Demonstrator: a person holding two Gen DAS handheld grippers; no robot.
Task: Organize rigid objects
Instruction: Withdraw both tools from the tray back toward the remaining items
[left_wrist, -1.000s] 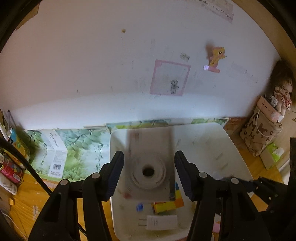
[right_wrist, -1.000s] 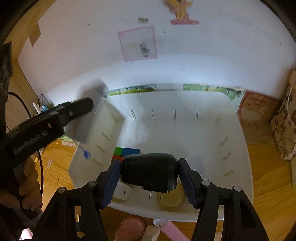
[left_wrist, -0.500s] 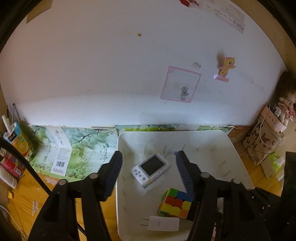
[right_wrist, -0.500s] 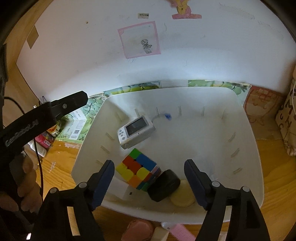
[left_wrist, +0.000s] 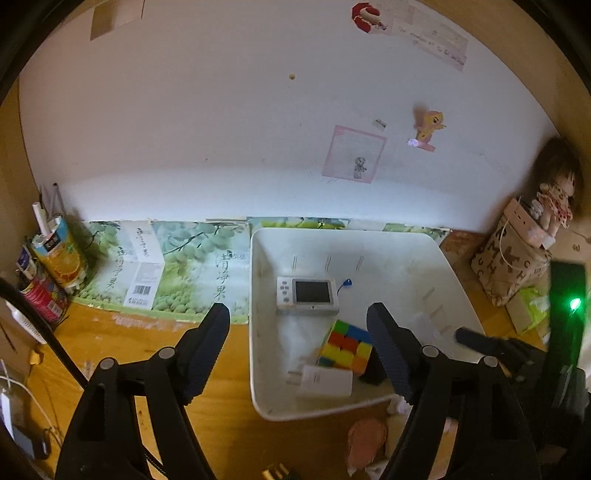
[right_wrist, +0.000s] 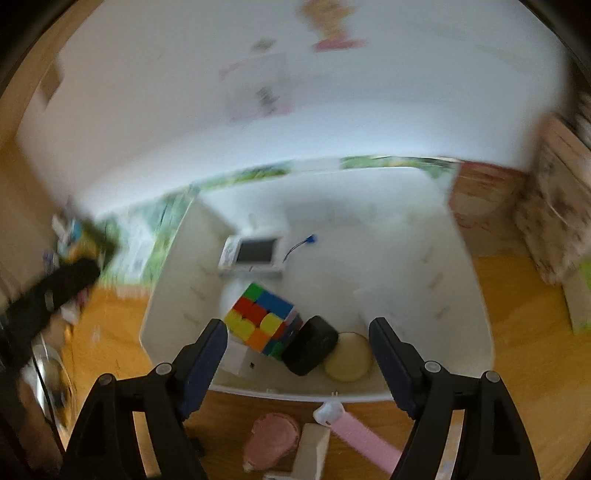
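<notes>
White bin (left_wrist: 258, 332) sits on the wooden desk (left_wrist: 129, 350) against the wall, green fruit carton (left_wrist: 166, 266) flat beside it. Inside the bin: small white camera (left_wrist: 307, 296) near the back wall, colour cube (right_wrist: 260, 319) in front of it, black case (right_wrist: 310, 345) touching the cube, pale round disc (right_wrist: 348, 356) beside the case, white charger (left_wrist: 325, 380) at the near wall (partly hidden in the right view). Left gripper (left_wrist: 299, 347) hangs over the bin's near-left rim, jaws just opening, nothing between them. Right gripper (right_wrist: 297, 356) likewise spread above the case, empty, barely widening further.
</notes>
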